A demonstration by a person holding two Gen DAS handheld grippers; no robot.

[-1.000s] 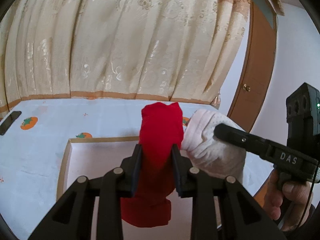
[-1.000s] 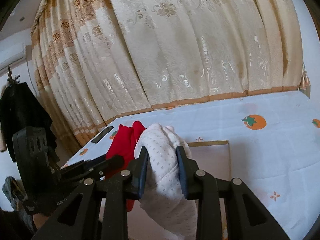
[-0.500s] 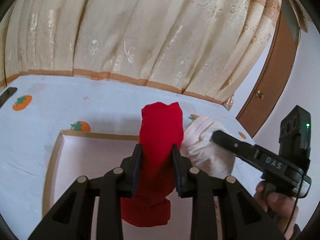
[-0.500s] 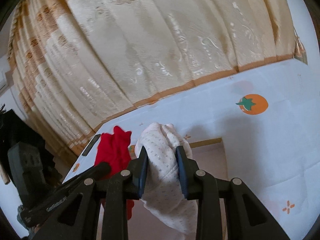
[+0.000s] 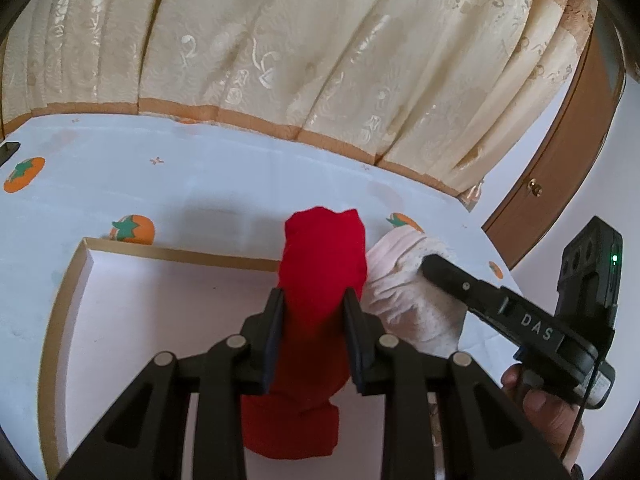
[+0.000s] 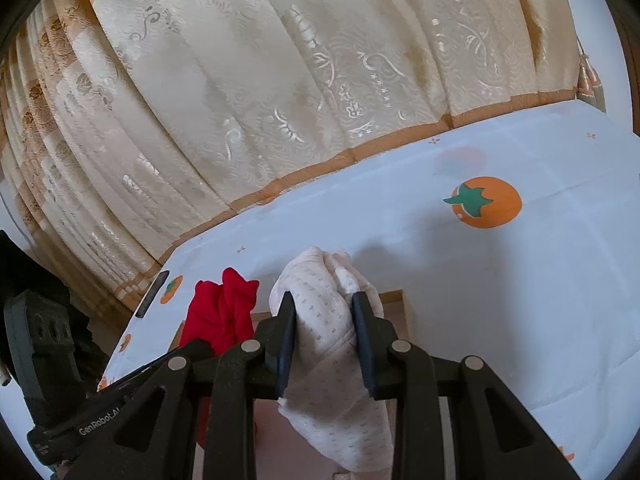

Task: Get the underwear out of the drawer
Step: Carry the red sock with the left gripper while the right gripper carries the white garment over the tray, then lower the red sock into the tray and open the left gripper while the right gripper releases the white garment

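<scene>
My left gripper [image 5: 314, 296] is shut on rolled red underwear [image 5: 320, 264], held above the pale drawer [image 5: 120, 312] with its tan rim. My right gripper [image 6: 324, 300] is shut on rolled white dotted underwear [image 6: 324, 320], also held in the air. In the left wrist view the white underwear [image 5: 404, 296] hangs just right of the red one, with the right gripper [image 5: 430, 266] and a hand behind it. In the right wrist view the red underwear [image 6: 222, 312] and the left gripper [image 6: 188, 354] sit at the left, over the drawer's far corner [image 6: 394, 298].
A white cloth with orange persimmon prints [image 6: 486, 208] covers the surface [image 5: 200, 184] around the drawer. Cream patterned curtains [image 5: 280, 48] hang behind it. A wooden door [image 5: 560, 176] stands at the right. A dark flat object [image 6: 152, 294] lies near the cloth's left edge.
Both grippers have carried their rolled underwear forward and lower over the cloth and rolled slightly. More of the drawer's inside and the cloth beyond it shows. Both grips are unchanged.
</scene>
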